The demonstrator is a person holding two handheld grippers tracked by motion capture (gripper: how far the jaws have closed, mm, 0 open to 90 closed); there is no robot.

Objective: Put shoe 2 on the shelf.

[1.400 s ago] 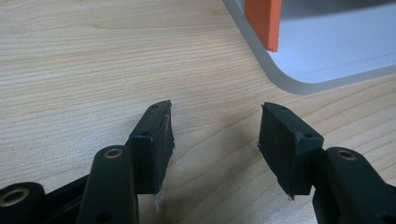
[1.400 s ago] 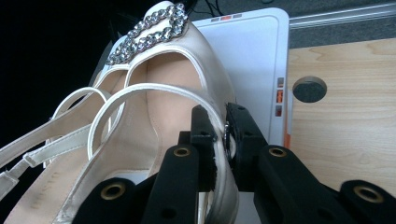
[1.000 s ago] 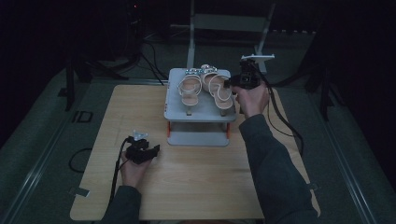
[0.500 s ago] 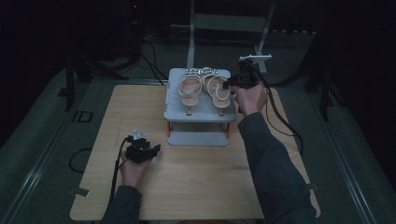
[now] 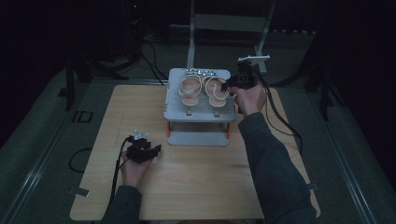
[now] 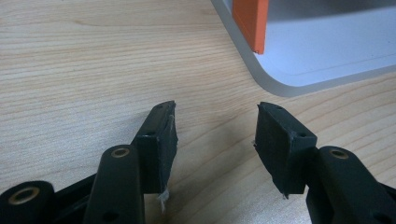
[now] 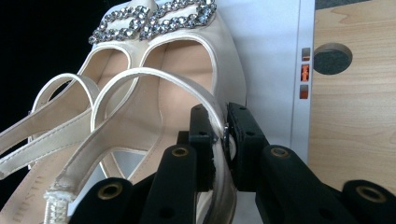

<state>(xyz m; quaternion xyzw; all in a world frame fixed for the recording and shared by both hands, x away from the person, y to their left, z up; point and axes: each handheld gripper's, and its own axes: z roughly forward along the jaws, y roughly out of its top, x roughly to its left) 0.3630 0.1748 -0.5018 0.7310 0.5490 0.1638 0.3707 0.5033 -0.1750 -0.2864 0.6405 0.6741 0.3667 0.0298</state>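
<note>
Here, right claw (image 7: 223, 140) pinching sandal strap (image 7: 154, 77); left claw (image 6: 215, 135) spread, well apart.

A light wooden counter (image 5: 196, 186) with visible grain sits on a dark floor. Toward its far edge, near the middle, stands a small grey two-level rack (image 5: 198, 116) with orange posts (image 5: 168, 130) between the levels. Its lower shelf rests flat on the wood. On its upper shelf lie two cream open-toe sandals (image 5: 200, 88) side by side, their jewelled fronts pointing to the far side. In the right gripper view, a round dark disc (image 7: 332, 58) is set into the wood just beside the rack.
</note>
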